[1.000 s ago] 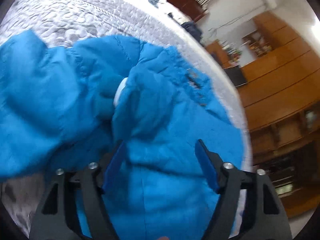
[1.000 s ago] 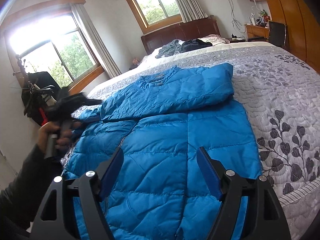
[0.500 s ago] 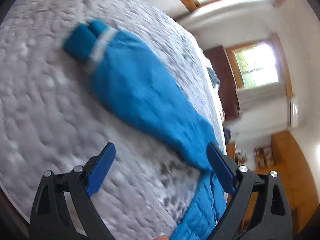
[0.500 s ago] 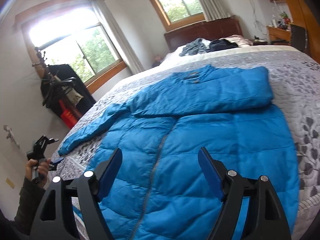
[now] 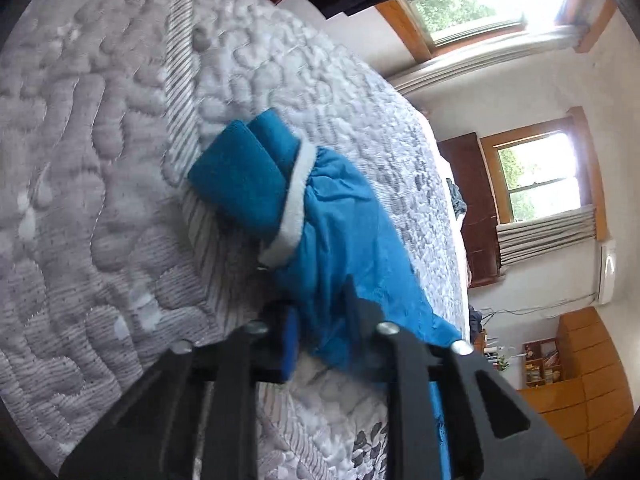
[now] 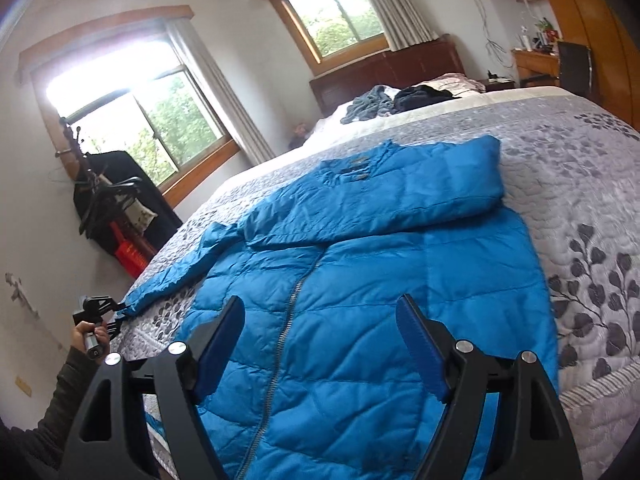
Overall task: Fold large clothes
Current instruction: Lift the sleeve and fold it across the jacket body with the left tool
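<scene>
A blue quilted jacket (image 6: 360,280) lies zipper-up on the grey patterned bed (image 6: 580,184), with one sleeve folded across its chest. The other sleeve (image 6: 172,276) stretches toward the bed's left edge. In the left wrist view that sleeve (image 5: 348,240) runs between the fingers of my left gripper (image 5: 320,312), which is shut on it a little behind the blue cuff (image 5: 240,184) with its white band. The right wrist view shows the left gripper (image 6: 100,312) in a hand at the sleeve's end. My right gripper (image 6: 320,304) hovers open over the jacket's lower front.
Several loose garments (image 6: 384,102) lie near the dark headboard (image 6: 400,68). A coat stand with dark clothes (image 6: 116,196) and a red object (image 6: 130,256) stand by the left wall under a window. A wooden wardrobe (image 6: 592,20) and desk (image 6: 536,60) are at right.
My left gripper went from open over the jacket body out to the sleeve by the bed's edge and closed on it. The sleeve now lies stretched out. The right gripper stays open.
</scene>
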A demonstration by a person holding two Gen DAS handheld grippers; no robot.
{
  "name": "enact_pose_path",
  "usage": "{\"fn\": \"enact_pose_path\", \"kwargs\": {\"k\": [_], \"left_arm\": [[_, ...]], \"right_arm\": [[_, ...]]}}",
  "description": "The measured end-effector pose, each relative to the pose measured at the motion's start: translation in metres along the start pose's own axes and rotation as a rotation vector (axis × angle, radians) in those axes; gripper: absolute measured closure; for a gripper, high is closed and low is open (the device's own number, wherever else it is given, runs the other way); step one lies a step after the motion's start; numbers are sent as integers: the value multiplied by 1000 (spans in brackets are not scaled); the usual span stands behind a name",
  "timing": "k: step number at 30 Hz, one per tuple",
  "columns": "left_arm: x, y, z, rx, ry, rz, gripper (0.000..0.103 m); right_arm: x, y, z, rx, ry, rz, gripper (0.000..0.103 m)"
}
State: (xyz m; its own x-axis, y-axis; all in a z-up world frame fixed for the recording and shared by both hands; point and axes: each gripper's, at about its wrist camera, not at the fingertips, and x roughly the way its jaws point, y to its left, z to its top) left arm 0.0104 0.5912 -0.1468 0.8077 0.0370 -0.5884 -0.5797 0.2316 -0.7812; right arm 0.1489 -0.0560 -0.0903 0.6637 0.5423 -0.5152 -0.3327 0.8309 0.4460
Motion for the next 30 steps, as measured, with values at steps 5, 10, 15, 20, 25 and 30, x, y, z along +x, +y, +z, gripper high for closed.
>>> {"fn": "enact_pose_path", "kwargs": {"k": [5,10,15,20,25,30], "left_arm": [[-25,-51,-3,104,-47,-94,95],[-31,-138,-21,260,-37,-178,96],[-22,-237,-67,429,9,-262,97],[7,-318,-140,593,94,-318,98],[54,-379,-230,747,207,-342,98],[110,-406,-325,864,351,-336,98]], "right_arm": [[-2,-8,-3,11,5,-5,25],[-2,-12,-6,19,5,8,25],[-7,-15,-8,27,1,29,25],[-16,-23,-9,51,-12,31,25],[-27,-35,-9,73,-28,18,25],[-31,-51,-9,104,-32,2,25]]}}
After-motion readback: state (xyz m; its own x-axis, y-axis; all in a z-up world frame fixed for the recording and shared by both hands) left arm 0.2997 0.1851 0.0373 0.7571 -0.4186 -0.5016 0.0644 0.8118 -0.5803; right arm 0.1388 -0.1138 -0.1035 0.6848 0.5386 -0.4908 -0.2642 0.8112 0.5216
